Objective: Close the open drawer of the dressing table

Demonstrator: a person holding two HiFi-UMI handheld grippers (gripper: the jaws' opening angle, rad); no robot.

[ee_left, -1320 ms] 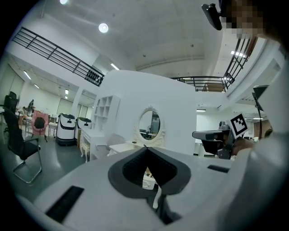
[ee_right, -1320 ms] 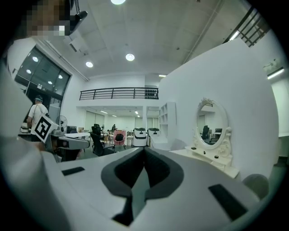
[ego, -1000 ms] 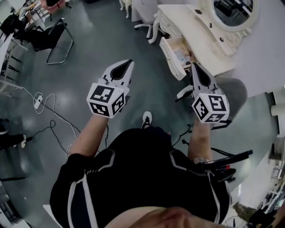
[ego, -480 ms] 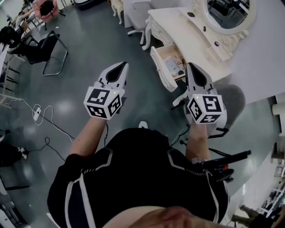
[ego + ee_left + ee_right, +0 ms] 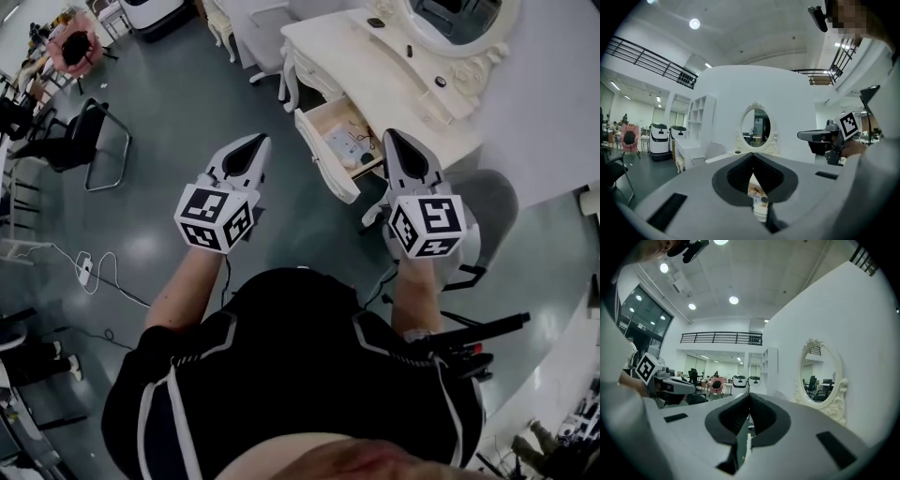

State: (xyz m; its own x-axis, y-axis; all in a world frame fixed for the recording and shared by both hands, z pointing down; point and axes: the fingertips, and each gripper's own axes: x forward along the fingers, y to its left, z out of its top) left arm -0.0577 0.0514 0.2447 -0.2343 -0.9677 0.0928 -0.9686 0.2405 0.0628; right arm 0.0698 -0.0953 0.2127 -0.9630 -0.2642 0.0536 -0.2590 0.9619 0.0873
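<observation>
From the head view, a person stands before a white dressing table (image 5: 375, 58), a gripper in each hand. The left gripper (image 5: 255, 142) is clenched, its tips meeting with nothing between them. The right gripper (image 5: 393, 139) is clenched on nothing as well. The open drawer (image 5: 325, 161) juts from the table ahead of and between the two, its near end just left of the right gripper's tip; whether they touch cannot be told. Papers and small items lie inside it. An oval mirror (image 5: 457, 17) stands beyond the right gripper, a grey stool (image 5: 492, 199) sits to its right, and a black chair (image 5: 86, 141) stands well off to the left of the left gripper.

In the left gripper view, the left gripper (image 5: 753, 159) has its jaws together at the tips. The slim gap below them shows the drawer (image 5: 757, 191) straight ahead and low. The mirror (image 5: 756, 128) rises directly beyond the tips, and the right gripper (image 5: 816, 136) is held level at the right.

In the right gripper view, the right gripper (image 5: 750, 397) is likewise closed and empty. The mirror (image 5: 820, 373) hangs on the wall to its right, and the left gripper (image 5: 671, 383) is at the left.
</observation>
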